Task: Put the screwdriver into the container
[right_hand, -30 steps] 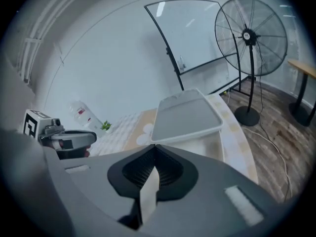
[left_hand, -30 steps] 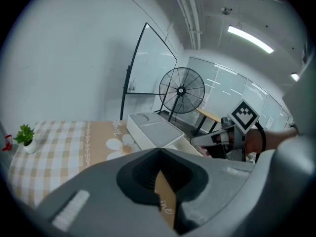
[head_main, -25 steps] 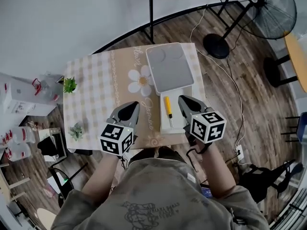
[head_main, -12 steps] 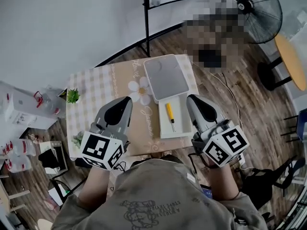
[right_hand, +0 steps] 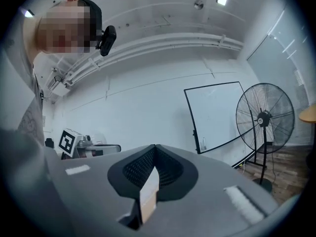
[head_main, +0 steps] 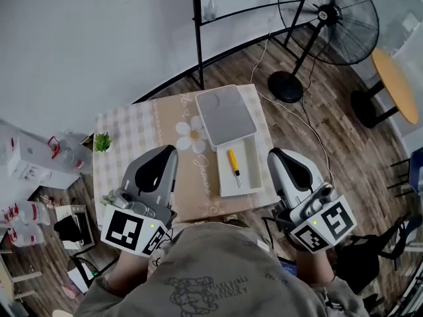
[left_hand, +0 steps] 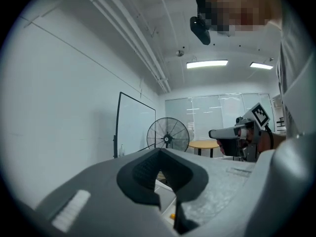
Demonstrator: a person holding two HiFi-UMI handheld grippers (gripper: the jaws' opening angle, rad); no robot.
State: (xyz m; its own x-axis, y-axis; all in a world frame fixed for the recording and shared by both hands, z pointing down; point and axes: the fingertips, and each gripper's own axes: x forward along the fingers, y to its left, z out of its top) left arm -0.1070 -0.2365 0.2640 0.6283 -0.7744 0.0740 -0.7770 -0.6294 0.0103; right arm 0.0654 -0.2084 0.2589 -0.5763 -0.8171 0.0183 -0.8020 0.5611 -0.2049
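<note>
The screwdriver (head_main: 232, 162), with a yellow handle, lies inside the open white container (head_main: 248, 177) on the checked table. Both grippers are held high above the table's near edge, close to the person's chest, and touch nothing. My left gripper (head_main: 170, 152) is left of the container and shut with nothing in it. My right gripper (head_main: 275, 156) is to the container's right, also shut and empty. In the left gripper view the shut jaws (left_hand: 158, 154) point level across the room. A sliver of the container (left_hand: 165, 201) shows below them. The right gripper view shows its jaws (right_hand: 154, 149) shut.
A white lidded box (head_main: 226, 114) adjoins the container's far end. Two small plants (head_main: 101, 141) (head_main: 109, 197) stand at the table's left edge. A standing fan (head_main: 328, 18), a black metal frame (head_main: 197, 25) and a round wooden table (head_main: 396, 84) lie beyond.
Both grippers have risen and drawn back toward the person, away from the container. The screwdriver stays in the container.
</note>
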